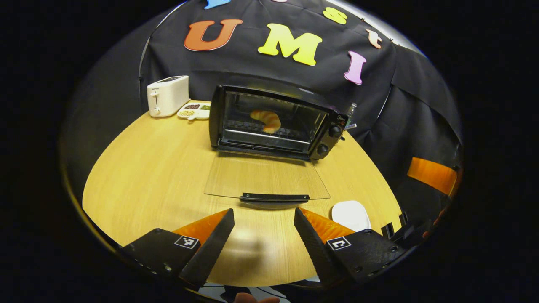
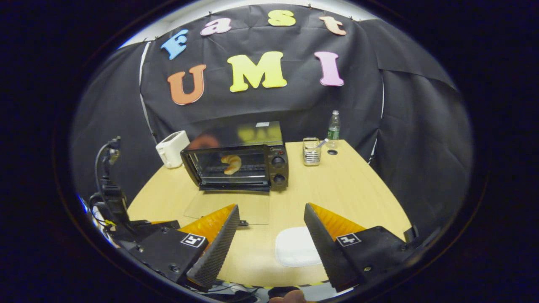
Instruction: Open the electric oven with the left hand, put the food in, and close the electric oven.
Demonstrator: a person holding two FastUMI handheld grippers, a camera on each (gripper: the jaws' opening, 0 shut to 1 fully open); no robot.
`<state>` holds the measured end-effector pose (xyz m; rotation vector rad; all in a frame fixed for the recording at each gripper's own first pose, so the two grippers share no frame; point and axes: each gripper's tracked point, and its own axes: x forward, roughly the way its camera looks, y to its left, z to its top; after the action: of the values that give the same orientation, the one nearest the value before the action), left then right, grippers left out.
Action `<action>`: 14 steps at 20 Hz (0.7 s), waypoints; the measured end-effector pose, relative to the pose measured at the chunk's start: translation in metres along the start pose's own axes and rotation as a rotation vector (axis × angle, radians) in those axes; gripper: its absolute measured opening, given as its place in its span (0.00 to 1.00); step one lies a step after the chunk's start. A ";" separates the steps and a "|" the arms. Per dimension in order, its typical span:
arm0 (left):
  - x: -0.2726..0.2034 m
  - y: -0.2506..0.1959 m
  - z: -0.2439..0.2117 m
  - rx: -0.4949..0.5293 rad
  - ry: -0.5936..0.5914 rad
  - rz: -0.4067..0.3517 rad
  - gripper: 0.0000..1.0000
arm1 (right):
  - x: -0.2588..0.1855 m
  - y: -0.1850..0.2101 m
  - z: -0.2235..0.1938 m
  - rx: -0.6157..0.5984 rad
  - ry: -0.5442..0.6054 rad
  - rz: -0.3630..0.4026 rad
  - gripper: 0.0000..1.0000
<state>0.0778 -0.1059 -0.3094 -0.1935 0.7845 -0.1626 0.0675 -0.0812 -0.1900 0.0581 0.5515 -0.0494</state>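
At the centre of the left gripper view, the black electric oven (image 1: 273, 122) stands on the round wooden table (image 1: 147, 176), its glass door (image 1: 265, 176) folded flat onto the tabletop. A golden croissant (image 1: 266, 120) lies on the rack inside. The left hand-held gripper (image 1: 264, 225) hangs at the bottom, fingers apart, empty, near the door's black handle (image 1: 274, 197). In the right gripper view, the right hand-held gripper (image 2: 271, 227) is likewise spread, above a white plate (image 2: 294, 247).
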 end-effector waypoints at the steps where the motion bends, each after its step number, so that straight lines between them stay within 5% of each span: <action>1: 0.010 -0.002 -0.005 0.005 0.006 0.009 0.95 | 0.000 -0.008 -0.003 -0.005 0.013 -0.005 0.96; 14: 0.087 -0.011 -0.042 0.028 0.080 0.148 0.95 | 0.035 -0.076 -0.026 -0.109 0.135 0.055 0.97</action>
<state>0.1079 -0.1399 -0.3954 -0.1018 0.8721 -0.0413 0.0794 -0.1568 -0.2335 -0.0295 0.6865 0.0387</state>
